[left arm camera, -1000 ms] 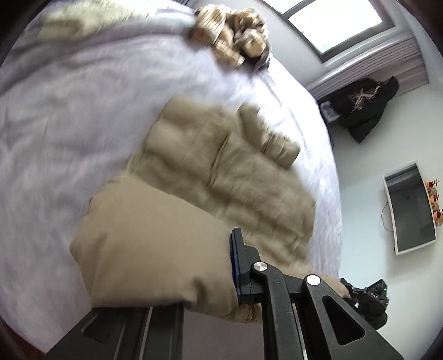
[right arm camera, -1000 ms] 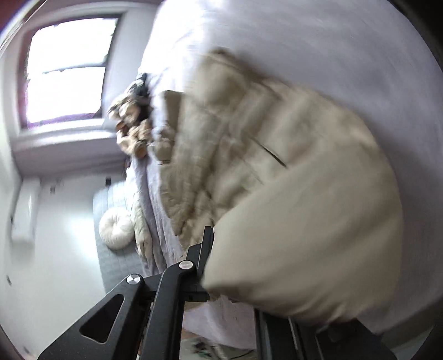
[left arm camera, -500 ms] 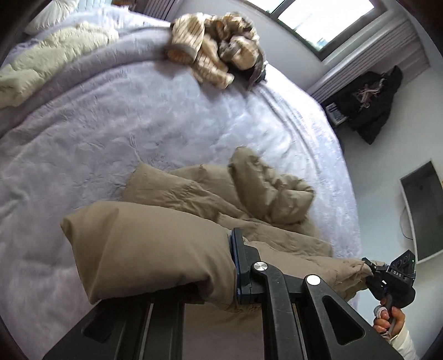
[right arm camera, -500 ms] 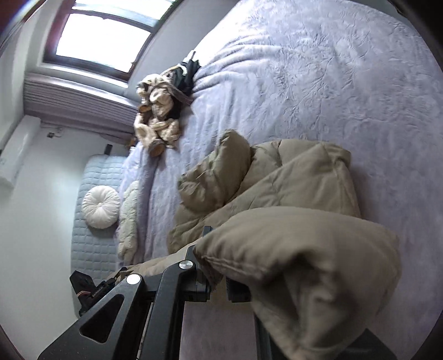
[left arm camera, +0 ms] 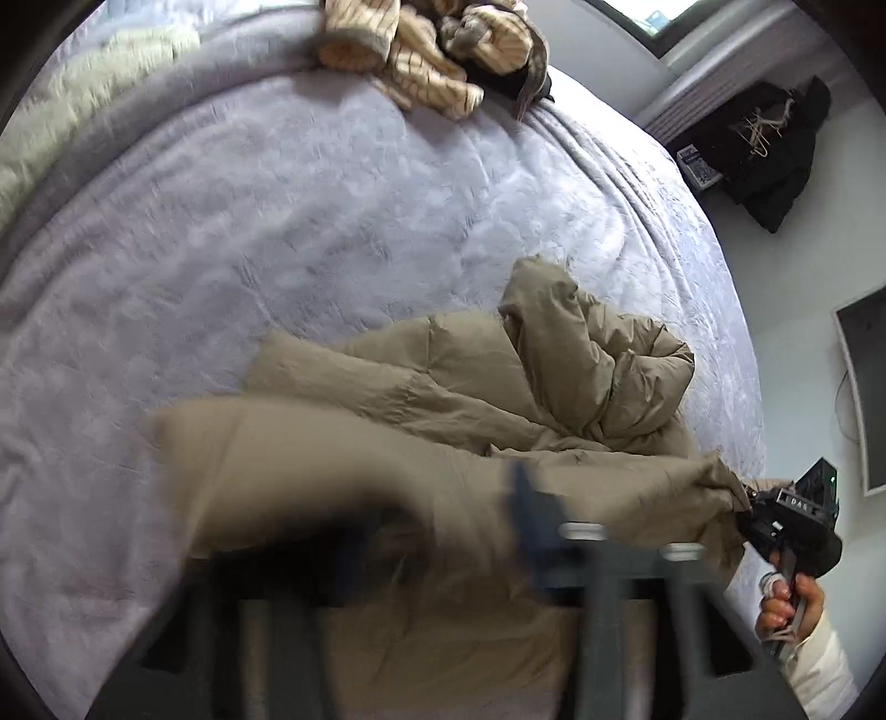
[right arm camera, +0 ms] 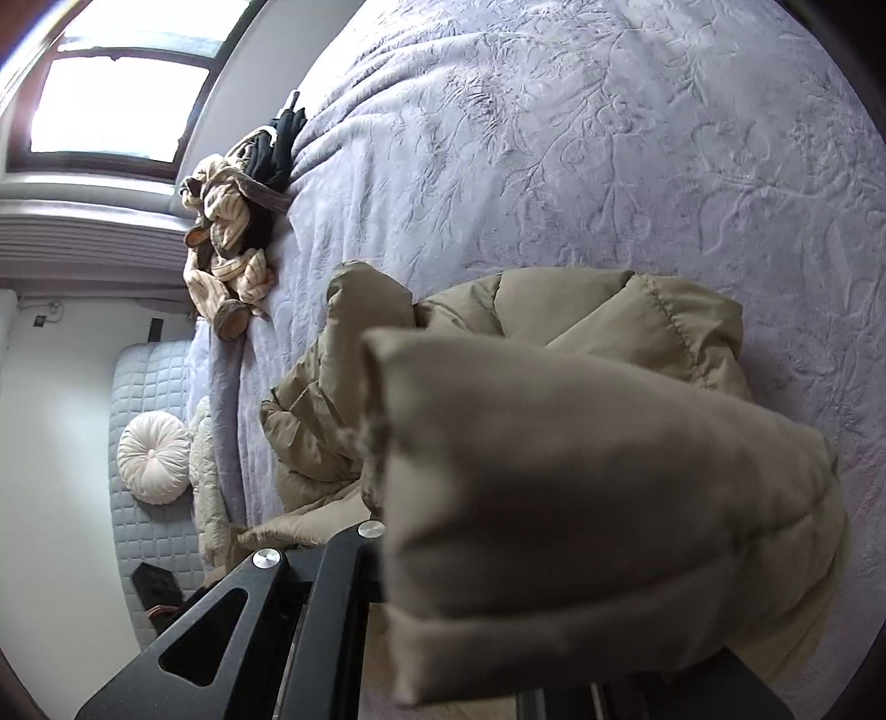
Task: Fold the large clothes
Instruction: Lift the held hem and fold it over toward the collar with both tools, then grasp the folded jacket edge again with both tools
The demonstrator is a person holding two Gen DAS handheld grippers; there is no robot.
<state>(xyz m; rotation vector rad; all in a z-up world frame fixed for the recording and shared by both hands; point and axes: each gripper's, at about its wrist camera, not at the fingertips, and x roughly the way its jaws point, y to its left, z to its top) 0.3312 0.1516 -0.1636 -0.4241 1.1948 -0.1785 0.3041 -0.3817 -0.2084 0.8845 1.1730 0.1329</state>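
A tan puffer jacket point(left arm camera: 459, 387) lies bunched on the lavender bedspread point(left arm camera: 277, 221). My left gripper point(left arm camera: 443, 531) is shut on one edge of the jacket, blurred in its own view. My right gripper point(right arm camera: 398, 559) is shut on another edge of the jacket point(right arm camera: 581, 471); the padded fabric drapes over its fingers and hides them. The right gripper also shows in the left wrist view point(left arm camera: 747, 509) at the right, clamped on a jacket corner and held by a hand.
A pile of striped cream and dark clothes point(left arm camera: 426, 50) lies at the far side of the bed, also in the right wrist view point(right arm camera: 238, 238). A round white cushion point(right arm camera: 155, 457) sits beside the bed. A dark garment point(left arm camera: 758, 149) hangs near the wall.
The jacket has been swung down from filling the views to lying bunched on the bed. Both grippers still hold its edges; the left one is moving and blurred now.
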